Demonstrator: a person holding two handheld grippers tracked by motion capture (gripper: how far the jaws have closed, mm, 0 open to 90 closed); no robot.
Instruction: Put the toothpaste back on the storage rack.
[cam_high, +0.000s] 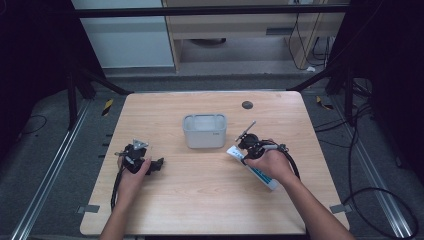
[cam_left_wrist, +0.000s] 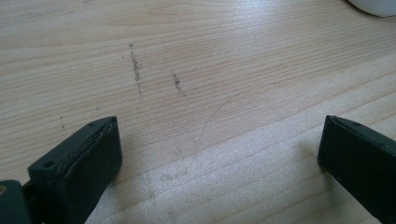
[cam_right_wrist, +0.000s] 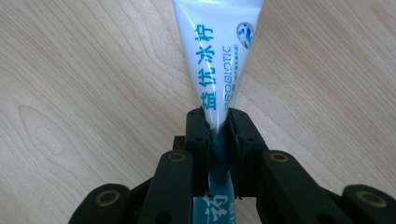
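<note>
A white squeeze tube (cam_right_wrist: 219, 51) with blue lettering lies on the wooden table (cam_high: 200, 200). My right gripper (cam_right_wrist: 219, 123) is shut on it, the two pads pinching the tube flat across its width. From the high view the tube (cam_high: 263, 178) lies slanted right of centre, with my right gripper (cam_high: 245, 154) over its upper end. My left gripper (cam_high: 157, 164) rests at the table's left. In the left gripper view my left gripper (cam_left_wrist: 219, 154) stands wide open over bare wood, nothing between its fingers (cam_left_wrist: 88, 158).
A grey-white rectangular tub (cam_high: 204, 131) stands at the table's centre, just left of the tube's upper end; its rim (cam_left_wrist: 373, 5) peeks in at a corner of the left gripper view. A dark round cap (cam_high: 247, 105) sits in the tabletop behind it. Cables trail on the floor at right.
</note>
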